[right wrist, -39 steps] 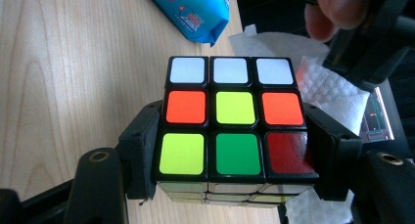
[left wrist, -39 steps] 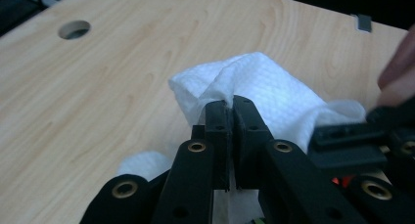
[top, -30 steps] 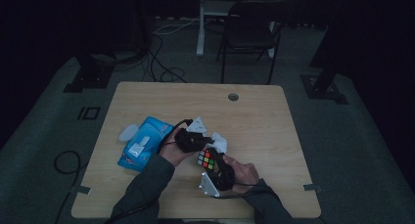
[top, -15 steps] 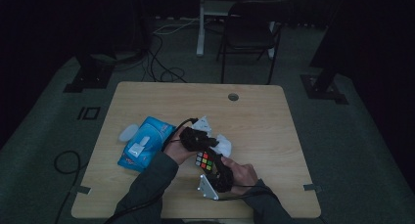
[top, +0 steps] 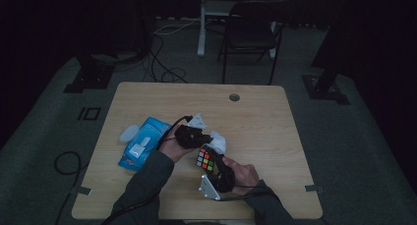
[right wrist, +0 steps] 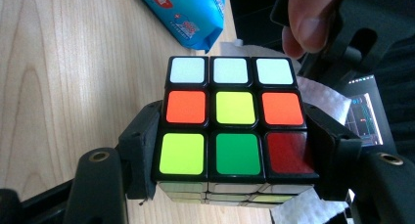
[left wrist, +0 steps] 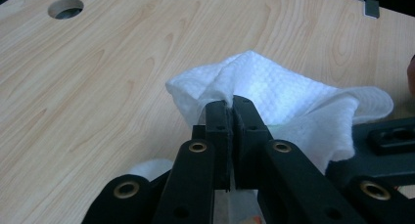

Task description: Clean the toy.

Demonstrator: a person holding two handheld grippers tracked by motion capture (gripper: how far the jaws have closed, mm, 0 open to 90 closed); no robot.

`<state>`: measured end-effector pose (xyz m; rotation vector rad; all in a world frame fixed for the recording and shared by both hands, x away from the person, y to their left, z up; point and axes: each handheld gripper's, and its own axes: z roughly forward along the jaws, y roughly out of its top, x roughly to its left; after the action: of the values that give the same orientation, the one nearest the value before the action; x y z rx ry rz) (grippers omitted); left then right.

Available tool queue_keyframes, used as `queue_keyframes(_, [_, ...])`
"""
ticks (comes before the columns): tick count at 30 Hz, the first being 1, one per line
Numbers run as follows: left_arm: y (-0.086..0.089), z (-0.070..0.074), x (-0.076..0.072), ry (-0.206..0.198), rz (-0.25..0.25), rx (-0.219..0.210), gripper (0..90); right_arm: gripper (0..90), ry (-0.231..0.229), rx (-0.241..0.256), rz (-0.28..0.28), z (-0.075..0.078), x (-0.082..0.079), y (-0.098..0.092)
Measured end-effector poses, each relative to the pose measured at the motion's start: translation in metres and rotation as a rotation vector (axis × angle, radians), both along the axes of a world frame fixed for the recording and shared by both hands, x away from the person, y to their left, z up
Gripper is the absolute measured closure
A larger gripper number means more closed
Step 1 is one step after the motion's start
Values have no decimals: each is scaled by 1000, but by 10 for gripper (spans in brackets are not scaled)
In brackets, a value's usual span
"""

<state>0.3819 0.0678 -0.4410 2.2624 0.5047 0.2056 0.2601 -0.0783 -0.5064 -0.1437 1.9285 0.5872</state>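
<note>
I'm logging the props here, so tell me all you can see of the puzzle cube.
The puzzle cube is glossy plastic with a black frame and three-by-three stickers. The facing side shows a white top row, then orange, yellow, orange, then yellow-green, green, red. The right gripper clamps it from both sides, above the wooden table. A white wipe lies right behind it.

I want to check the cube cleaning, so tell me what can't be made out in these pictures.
- Puzzle cube, right claw view: side faces hidden by the right claw.
- White wipe, left claw view: lower part behind the left claw.
- Blue wipes pack, high view: label too small and dim to read.
</note>
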Motion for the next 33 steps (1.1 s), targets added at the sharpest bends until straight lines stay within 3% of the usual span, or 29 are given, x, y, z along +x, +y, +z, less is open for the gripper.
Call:
queue_keyframes(8, [-14,0,-7,0,-58,-2,879,339,5,-2,2,-1,0,0])
queue_keyframes(14, [-16,2,-7,12,-80,-14,878,339,1,4,2,0,0,-1])
queue_keyframes(27, [0,0,-2,3,-12,-22,878,339,9,3,-5,-1,1,-1])
queue_keyframes(33, [-7,-1,-4,9,-33,-12,879,339,8,-3,1,-1,0,2])
